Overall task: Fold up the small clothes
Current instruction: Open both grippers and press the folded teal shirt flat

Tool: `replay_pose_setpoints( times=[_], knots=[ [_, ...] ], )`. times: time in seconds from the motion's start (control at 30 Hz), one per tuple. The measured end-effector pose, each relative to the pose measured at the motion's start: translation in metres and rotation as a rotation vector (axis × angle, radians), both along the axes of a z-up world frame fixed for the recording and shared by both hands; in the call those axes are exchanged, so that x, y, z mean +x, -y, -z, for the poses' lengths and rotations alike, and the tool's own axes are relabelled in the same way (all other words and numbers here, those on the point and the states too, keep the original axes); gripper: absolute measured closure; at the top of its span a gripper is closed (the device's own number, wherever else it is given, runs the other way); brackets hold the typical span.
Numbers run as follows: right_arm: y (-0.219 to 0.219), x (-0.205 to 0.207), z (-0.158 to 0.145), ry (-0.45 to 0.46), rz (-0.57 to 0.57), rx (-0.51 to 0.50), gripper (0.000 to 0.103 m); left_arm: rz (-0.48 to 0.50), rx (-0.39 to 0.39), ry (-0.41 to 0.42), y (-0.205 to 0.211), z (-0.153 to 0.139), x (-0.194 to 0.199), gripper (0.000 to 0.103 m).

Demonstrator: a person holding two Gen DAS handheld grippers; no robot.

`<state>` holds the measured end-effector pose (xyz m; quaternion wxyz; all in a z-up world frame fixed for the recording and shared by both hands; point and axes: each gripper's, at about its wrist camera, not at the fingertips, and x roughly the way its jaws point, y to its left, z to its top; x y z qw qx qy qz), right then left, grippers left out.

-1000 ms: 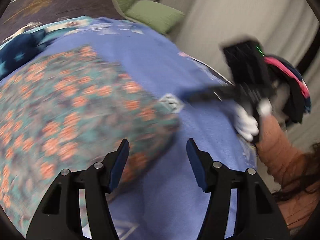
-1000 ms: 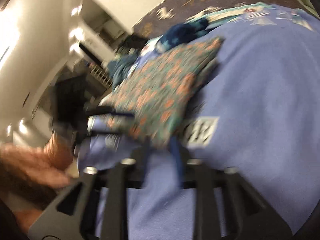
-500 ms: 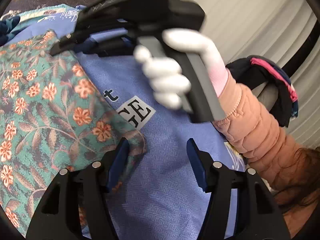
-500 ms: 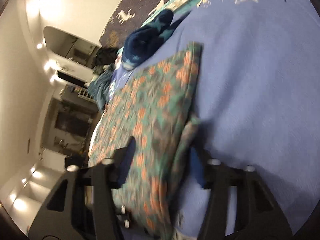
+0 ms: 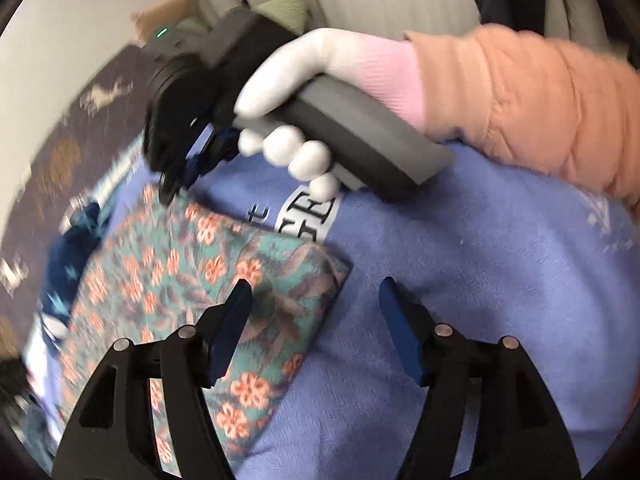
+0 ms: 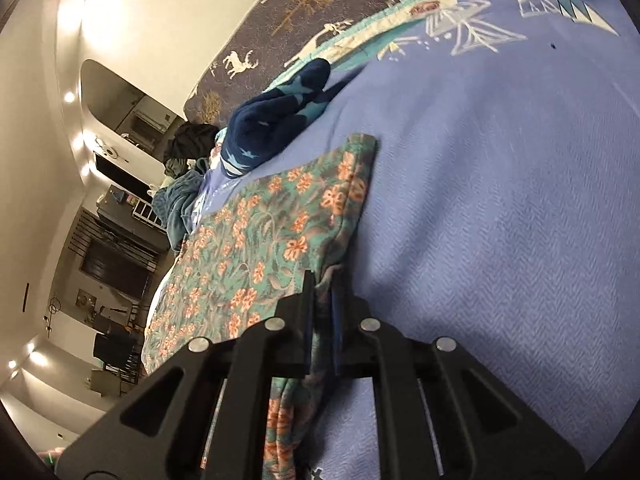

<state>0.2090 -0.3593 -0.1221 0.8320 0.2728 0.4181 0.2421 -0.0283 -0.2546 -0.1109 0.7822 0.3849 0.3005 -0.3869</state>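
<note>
A folded teal cloth with orange flowers (image 5: 192, 280) lies on a blue blanket (image 5: 460, 300). My left gripper (image 5: 316, 320) hovers over the cloth's near corner, and its jaws are opening. The left fingertip (image 5: 240, 300) is above the fabric, and nothing is pinched between the pads. My right gripper (image 5: 176, 184), held by a white-gloved hand (image 5: 288, 80), reaches the cloth's far corner. In the right wrist view the right gripper (image 6: 320, 292) is shut on the edge of the floral cloth (image 6: 256, 240), with a fold of fabric squeezed between the pads.
A navy garment with light stars (image 6: 276, 120) lies bunched beyond the floral cloth. More teal clothes (image 6: 176, 204) pile at the blanket's edge. A dark rug with deer figures (image 6: 304, 12) lies past the blanket. An orange sleeve (image 5: 520, 92) crosses above the blanket, and a green cushion (image 5: 284, 8) sits behind.
The right gripper has closed onto the floral cloth's edge. The left wrist view has rolled and swung, so the gloved hand now sits further up and left. The left jaws stand slightly wider.
</note>
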Motion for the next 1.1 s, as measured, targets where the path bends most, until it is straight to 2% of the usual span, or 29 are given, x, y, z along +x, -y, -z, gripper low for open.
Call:
replay_pose_setpoints(
  times=[0.03,0.1,0.13,0.2,0.27,0.33,0.37,0.43,0.5,0.57,0.63,0.7,0.73,0.77,0.87,1.0,1.1],
  knots=[
    [-0.002,0.0,0.0,0.003,0.0,-0.008,0.095,-0.005,-0.012,-0.013,0.003,0.0,0.003,0.04],
    [0.0,-0.002,0.001,0.002,0.0,-0.005,0.094,-0.013,-0.057,-0.086,0.003,0.0,0.013,0.084],
    [0.001,-0.001,0.001,0.001,0.002,0.007,0.095,-0.033,-0.063,-0.093,0.008,-0.001,0.02,0.093],
    [0.005,-0.003,-0.004,0.025,0.015,0.03,0.096,-0.055,-0.122,-0.167,0.003,-0.006,0.03,0.094],
    [0.013,-0.013,-0.017,0.092,0.038,0.052,0.1,-0.058,-0.196,-0.254,-0.005,-0.015,0.035,0.095],
    [0.019,-0.016,-0.025,0.13,0.075,0.021,0.103,-0.04,-0.229,-0.318,-0.008,-0.018,0.037,0.096],
    [0.021,-0.014,-0.026,0.136,0.106,-0.009,0.103,-0.033,-0.238,-0.345,-0.009,-0.016,0.037,0.103],
    [0.03,-0.004,-0.011,0.077,0.133,-0.039,0.103,-0.012,-0.241,-0.435,-0.007,-0.001,0.036,0.103],
    [0.039,0.005,0.012,-0.015,0.144,0.017,0.103,0.003,-0.231,-0.396,-0.004,0.006,0.025,0.103],
    [0.048,0.002,0.01,-0.004,0.147,0.082,0.103,0.018,-0.27,-0.419,-0.007,-0.001,0.019,0.103],
    [0.047,-0.01,-0.004,0.061,0.131,0.065,0.101,-0.007,-0.315,-0.42,-0.019,-0.011,0.016,0.099],
    [0.037,-0.022,-0.016,0.088,0.1,-0.02,0.099,-0.052,-0.345,-0.371,-0.036,-0.023,0.014,0.074],
    [0.027,-0.032,-0.024,0.11,0.075,-0.082,0.099,-0.076,-0.366,-0.348,-0.048,-0.028,0.013,0.058],
    [0.021,-0.037,-0.028,0.125,0.057,-0.114,0.099,-0.096,-0.387,-0.33,-0.059,-0.033,0.014,0.058],
    [-0.007,-0.065,-0.043,0.165,-0.006,-0.218,0.093,-0.205,-0.446,-0.311,-0.115,-0.042,0.017,0.055],
    [-0.058,-0.105,-0.067,0.252,-0.093,-0.362,0.081,-0.427,-0.495,-0.269,-0.204,-0.039,0.028,0.054],
    [-0.106,-0.127,-0.083,0.333,-0.178,-0.424,0.07,-0.621,-0.573,-0.25,-0.276,-0.05,0.029,0.054]
  ],
)
